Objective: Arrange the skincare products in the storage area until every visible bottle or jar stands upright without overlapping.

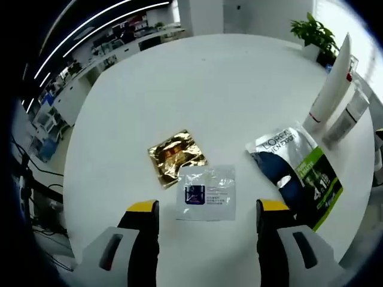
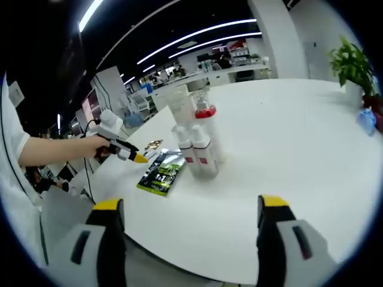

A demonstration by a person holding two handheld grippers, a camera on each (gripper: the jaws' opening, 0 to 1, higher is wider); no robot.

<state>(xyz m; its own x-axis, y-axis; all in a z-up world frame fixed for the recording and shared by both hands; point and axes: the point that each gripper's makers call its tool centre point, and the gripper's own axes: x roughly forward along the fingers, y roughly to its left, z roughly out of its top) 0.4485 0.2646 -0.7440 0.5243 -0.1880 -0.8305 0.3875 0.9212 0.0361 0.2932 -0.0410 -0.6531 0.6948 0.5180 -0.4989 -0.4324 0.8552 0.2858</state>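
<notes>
The left gripper (image 1: 208, 209) hangs over the near edge of the round white table (image 1: 197, 89), jaws wide apart with nothing between them. Just ahead of its tips a clear sample sachet (image 1: 207, 192) lies flat, its corner touching a crumpled gold sachet (image 1: 175, 155) further in. Toward the table's right edge a dark L'Oreal pouch (image 1: 296, 173) lies flat too, and past it a tall white tube (image 1: 331, 84) stands upright with a smaller clear bottle (image 1: 347, 116) beside it. The table's middle and far side are bare, up to a potted plant (image 1: 313, 33) at the far rim.

In the right gripper view, the right gripper (image 2: 190, 206) sits beyond the table's edge, its jaws spread and empty. The upright bottles (image 2: 197, 143) cluster close together on the table (image 2: 287, 137), the pouch (image 2: 161, 171) flat next to them near the edge, with broad open surface toward the plant (image 2: 353, 63). The other gripper (image 2: 116, 143) shows in a person's hand.
</notes>
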